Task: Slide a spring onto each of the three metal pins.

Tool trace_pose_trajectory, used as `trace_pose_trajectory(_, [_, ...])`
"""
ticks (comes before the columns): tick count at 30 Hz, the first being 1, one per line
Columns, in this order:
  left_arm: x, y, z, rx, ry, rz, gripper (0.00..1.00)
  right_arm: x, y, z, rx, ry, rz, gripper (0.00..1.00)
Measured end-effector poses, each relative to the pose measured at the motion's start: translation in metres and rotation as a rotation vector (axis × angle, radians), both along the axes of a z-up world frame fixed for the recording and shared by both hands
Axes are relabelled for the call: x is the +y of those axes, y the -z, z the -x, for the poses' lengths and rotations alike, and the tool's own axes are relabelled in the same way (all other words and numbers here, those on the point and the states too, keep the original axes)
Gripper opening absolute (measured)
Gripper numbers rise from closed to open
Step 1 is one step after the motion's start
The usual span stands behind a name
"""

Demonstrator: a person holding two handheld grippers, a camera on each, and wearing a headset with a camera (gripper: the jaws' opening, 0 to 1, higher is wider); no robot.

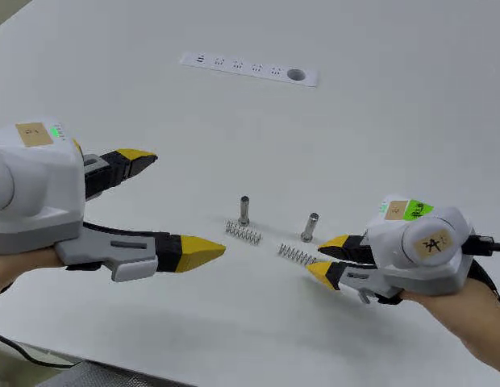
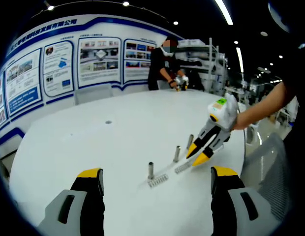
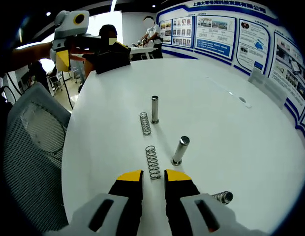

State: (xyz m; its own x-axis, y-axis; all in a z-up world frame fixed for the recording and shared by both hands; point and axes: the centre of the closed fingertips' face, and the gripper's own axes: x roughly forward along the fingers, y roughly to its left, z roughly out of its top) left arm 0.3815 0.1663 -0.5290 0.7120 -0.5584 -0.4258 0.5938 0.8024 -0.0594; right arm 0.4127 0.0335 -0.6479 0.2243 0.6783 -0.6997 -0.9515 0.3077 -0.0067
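Two bare metal pins (image 1: 244,210) (image 1: 312,226) stand upright mid-table. One spring (image 1: 243,233) lies by the foot of the left pin. A second spring (image 1: 297,255) lies flat, its near end right at the tips of my right gripper (image 1: 325,256). In the right gripper view that spring (image 3: 152,162) ends just ahead of the narrowly open right gripper (image 3: 153,179), and nothing is clamped. A third pin (image 3: 223,197) at the lower right looks ribbed; I cannot tell if coils sit on it. My left gripper (image 1: 173,205) hovers wide open left of the pins, holding nothing.
A white power strip (image 1: 248,68) lies at the far side of the white table (image 1: 379,129). A mesh chair (image 3: 29,147) stands at the table's edge. People work in the background (image 2: 165,69).
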Motion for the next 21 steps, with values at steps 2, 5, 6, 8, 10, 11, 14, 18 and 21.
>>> trace_pose_trajectory(2, [-0.002, 0.002, 0.0, 0.006, 0.0, -0.001, 0.92, 0.003, 0.005, -0.001, 0.009, -0.008, 0.013, 0.18])
trace_pose_trajectory(5, [-0.005, 0.002, 0.001, 0.007, 0.004, 0.0, 0.92, 0.007, 0.012, 0.0, 0.007, -0.041, 0.031, 0.18])
trace_pose_trajectory(6, [-0.006, 0.001, 0.001, 0.006, 0.006, 0.002, 0.92, 0.007, 0.015, 0.0, -0.003, -0.063, 0.046, 0.17])
trace_pose_trajectory(8, [-0.006, 0.001, 0.001, 0.006, 0.006, 0.0, 0.92, 0.007, 0.02, 0.003, 0.004, -0.083, 0.069, 0.17])
trace_pose_trajectory(10, [-0.005, 0.001, 0.001, 0.008, 0.003, -0.002, 0.92, 0.011, 0.017, 0.001, 0.005, -0.087, 0.049, 0.15])
trace_pose_trajectory(11, [-0.004, 0.002, 0.002, 0.008, -0.001, -0.001, 0.92, 0.011, 0.017, 0.002, 0.006, -0.09, 0.047, 0.14])
trace_pose_trajectory(14, [-0.002, 0.001, 0.002, 0.01, -0.011, 0.007, 0.92, 0.011, 0.015, 0.004, 0.03, -0.094, 0.031, 0.11])
trace_pose_trajectory(18, [-0.007, -0.003, 0.004, 0.009, -0.002, 0.033, 0.91, 0.005, 0.015, 0.002, 0.052, -0.053, 0.038, 0.1])
trace_pose_trajectory(21, [-0.018, -0.006, 0.009, 0.014, 0.045, 0.033, 0.9, 0.001, 0.004, 0.006, 0.039, -0.053, 0.026, 0.1])
